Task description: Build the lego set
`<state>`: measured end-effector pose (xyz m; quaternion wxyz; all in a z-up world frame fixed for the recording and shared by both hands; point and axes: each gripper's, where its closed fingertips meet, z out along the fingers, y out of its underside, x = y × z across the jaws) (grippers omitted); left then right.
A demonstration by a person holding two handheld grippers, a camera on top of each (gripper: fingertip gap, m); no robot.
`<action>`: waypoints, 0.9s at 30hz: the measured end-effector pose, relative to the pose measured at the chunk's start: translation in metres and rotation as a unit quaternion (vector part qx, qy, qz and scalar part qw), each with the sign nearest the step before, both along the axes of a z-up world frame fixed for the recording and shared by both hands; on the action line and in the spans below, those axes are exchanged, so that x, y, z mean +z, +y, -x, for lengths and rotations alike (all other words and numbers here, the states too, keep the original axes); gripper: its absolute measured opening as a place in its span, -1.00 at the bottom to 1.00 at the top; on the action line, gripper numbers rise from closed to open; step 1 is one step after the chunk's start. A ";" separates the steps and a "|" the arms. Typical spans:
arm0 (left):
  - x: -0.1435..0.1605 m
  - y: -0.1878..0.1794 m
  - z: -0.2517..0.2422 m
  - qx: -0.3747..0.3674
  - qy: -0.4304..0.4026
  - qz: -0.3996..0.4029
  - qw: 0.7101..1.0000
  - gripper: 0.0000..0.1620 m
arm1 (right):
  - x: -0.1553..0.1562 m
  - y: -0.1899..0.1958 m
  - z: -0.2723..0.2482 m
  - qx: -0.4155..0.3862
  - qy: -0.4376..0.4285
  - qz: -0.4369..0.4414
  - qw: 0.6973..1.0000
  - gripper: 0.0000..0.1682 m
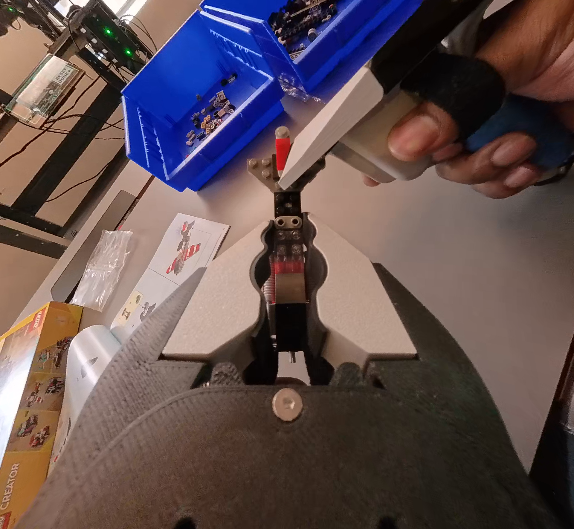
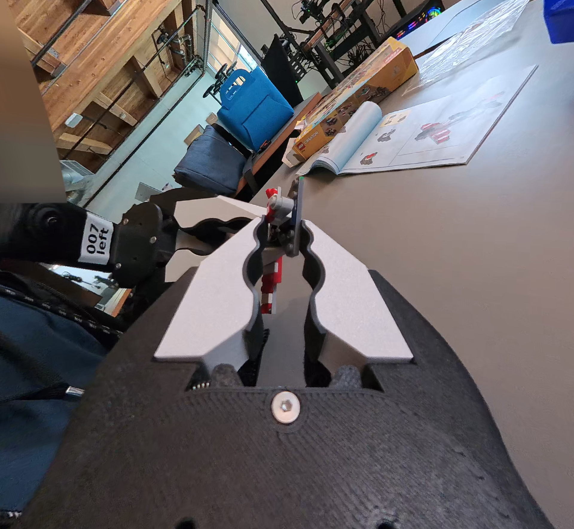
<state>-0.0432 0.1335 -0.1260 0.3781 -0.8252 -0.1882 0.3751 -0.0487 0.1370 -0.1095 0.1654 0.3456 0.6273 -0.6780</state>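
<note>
The grey tabletop carries everything. Two blue bins stand side by side toward its far edge, both holding loose small bricks, the farther one a bigger dark heap. Near the left edge lies a yellow set box, with an open instruction booklet just beside it and a clear plastic bag beyond that. In the right wrist view the box and the booklet lie well apart from the grippers.

The left gripper is clamped on the lego model, a long narrow build of black, grey and red-and-white bricks held lengthwise between the two pale fingers, off the tabletop over its middle. The model's front end sticks out past the fingertips, bearing a grey wedge plate and an upright red piece with a grey stud cap.

The right gripper, held by a hand, meets that front end from the right. In its own view the fingers stand slightly apart around the model's tip, a thin grey plate lying against the right finger; whether they pinch it I cannot tell.
</note>
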 end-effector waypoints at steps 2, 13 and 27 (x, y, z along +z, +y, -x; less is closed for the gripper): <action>0.001 0.000 0.000 -0.001 0.003 0.000 1.000 -0.83 | 0.001 0.000 0.000 0.000 0.008 0.000 1.000 -0.77; 0.003 0.001 -0.001 -0.003 0.006 -0.004 1.000 -0.82 | 0.002 0.001 -0.001 -0.002 0.027 -0.013 1.000 -0.77; -0.004 -0.002 0.000 -0.002 -0.024 -0.027 0.999 -0.82 | -0.004 -0.003 0.001 -0.010 0.007 -0.029 1.000 -0.76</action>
